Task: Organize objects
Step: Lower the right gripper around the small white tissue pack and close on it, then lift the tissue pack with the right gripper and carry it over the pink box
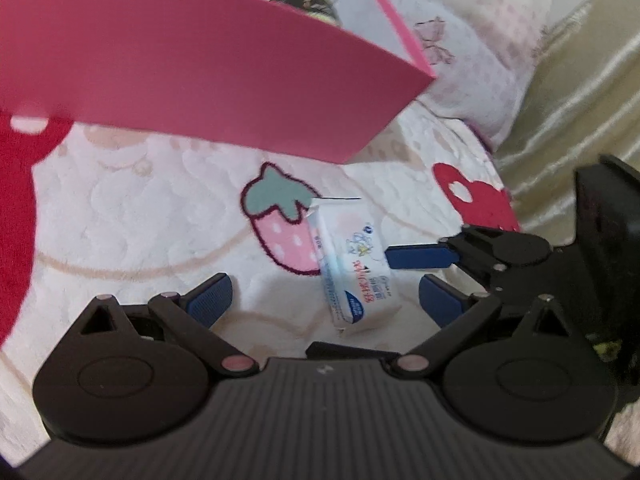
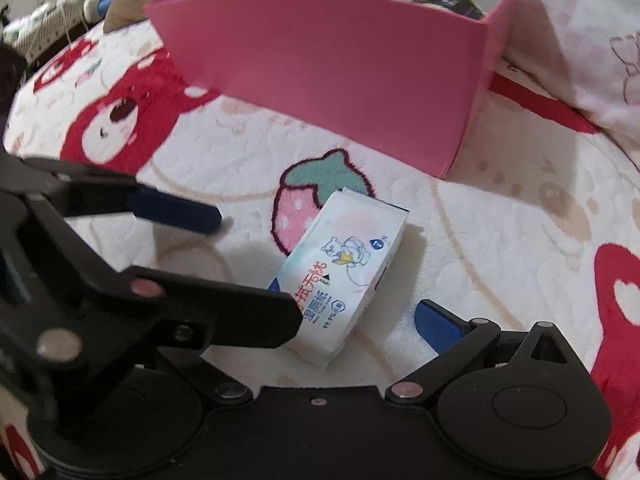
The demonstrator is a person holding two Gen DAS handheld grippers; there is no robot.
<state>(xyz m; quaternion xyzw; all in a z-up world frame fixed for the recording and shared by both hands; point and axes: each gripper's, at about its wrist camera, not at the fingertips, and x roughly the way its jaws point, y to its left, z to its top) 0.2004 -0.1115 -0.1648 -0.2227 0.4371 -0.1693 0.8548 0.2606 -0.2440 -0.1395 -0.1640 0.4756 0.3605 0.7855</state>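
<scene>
A white tissue pack (image 1: 354,276) with blue and red print lies on the patterned blanket, next to a strawberry print; it also shows in the right wrist view (image 2: 344,276). My left gripper (image 1: 324,300) is open, its blue pads either side of the pack's near end. My right gripper (image 2: 352,320) is open around the pack; in the left wrist view it (image 1: 416,276) comes in from the right, with one finger (image 1: 420,257) touching the pack. A pink box (image 1: 200,68) stands behind, also in the right wrist view (image 2: 340,68), with a dark green-edged object (image 2: 448,0) inside.
The blanket (image 2: 500,220) has red bear prints and covers a soft bed. A pale pink pillow (image 1: 480,60) lies behind the box to the right. A cream curtain (image 1: 580,100) hangs at far right. Clutter (image 2: 60,4) sits beyond the bed's far left.
</scene>
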